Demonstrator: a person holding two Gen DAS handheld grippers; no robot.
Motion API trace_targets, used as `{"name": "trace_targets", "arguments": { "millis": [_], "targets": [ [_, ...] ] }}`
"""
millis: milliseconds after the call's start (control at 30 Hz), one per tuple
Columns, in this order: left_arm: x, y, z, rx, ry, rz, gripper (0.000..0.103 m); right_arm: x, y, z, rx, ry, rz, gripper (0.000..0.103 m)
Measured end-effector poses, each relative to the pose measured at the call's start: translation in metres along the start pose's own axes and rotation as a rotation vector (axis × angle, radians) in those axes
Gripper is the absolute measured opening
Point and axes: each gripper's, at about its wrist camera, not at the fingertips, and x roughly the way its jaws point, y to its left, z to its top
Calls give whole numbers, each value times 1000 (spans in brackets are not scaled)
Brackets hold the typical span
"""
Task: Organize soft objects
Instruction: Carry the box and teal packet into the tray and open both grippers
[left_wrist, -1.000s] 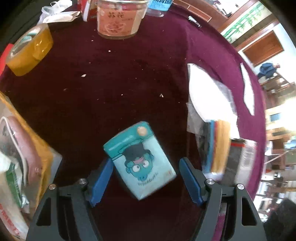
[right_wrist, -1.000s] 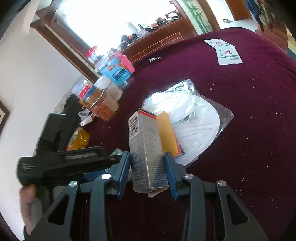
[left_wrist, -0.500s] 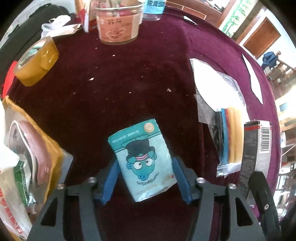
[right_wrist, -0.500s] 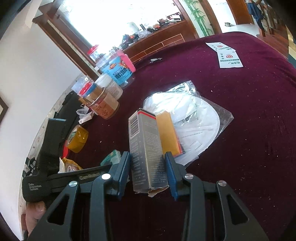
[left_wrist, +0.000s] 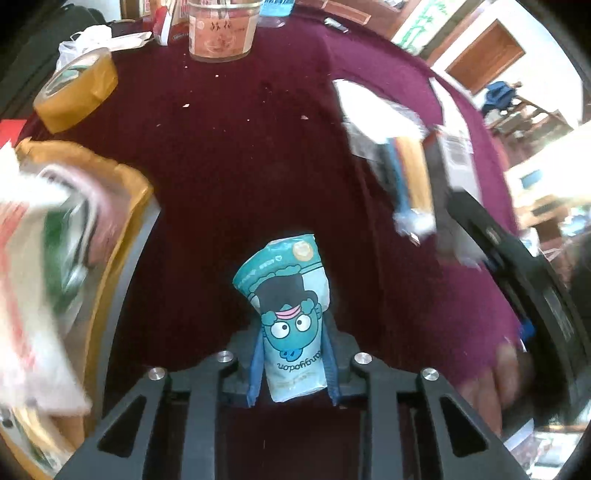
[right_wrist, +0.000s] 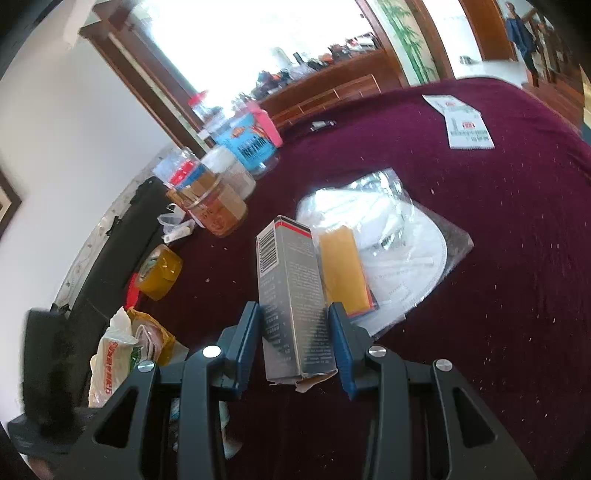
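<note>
A teal tissue pack (left_wrist: 291, 317) with a cartoon face stands between the blue fingers of my left gripper (left_wrist: 293, 354). The jaws are closing and the pads press its sides, so the pack is squeezed narrow over the maroon tablecloth (left_wrist: 229, 177). My right gripper (right_wrist: 293, 314) is shut on a tall grey carton (right_wrist: 291, 280) with a barcode, held upright above the cloth. In the left wrist view that carton (left_wrist: 456, 155) and a hand (left_wrist: 491, 380) show blurred at the right.
A yellow bag of soft packets (left_wrist: 74, 221) lies at the left, also the bag (right_wrist: 147, 332). A tape roll (left_wrist: 77, 88), jars (right_wrist: 218, 206), a clear bag of white masks (right_wrist: 391, 240), an orange pad (right_wrist: 343, 273) and a leaflet (right_wrist: 465, 125) lie on the cloth.
The left jaws came together on the tissue pack and pinched it narrow, and the left gripper moved toward the yellow bag. The right gripper kept its hold on the grey carton.
</note>
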Motion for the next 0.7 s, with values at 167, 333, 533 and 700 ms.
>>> {"name": "trace_targets", "arguments": {
  "millis": [167, 333, 533, 700],
  "targets": [
    [-40, 12, -33, 23, -16, -138, 27, 4, 6, -8, -55, 4, -10, 37],
    [-82, 37, -64, 49, -37, -231, 27, -13, 28, -28, -1, 29, 22, 37],
    [-123, 73, -100, 58, -105, -267, 27, -52, 80, -67, 56, 11, 150, 37],
    [-147, 95, -123, 83, -150, -290, 27, -62, 131, -89, -7, 13, 174, 37]
  ]
}}
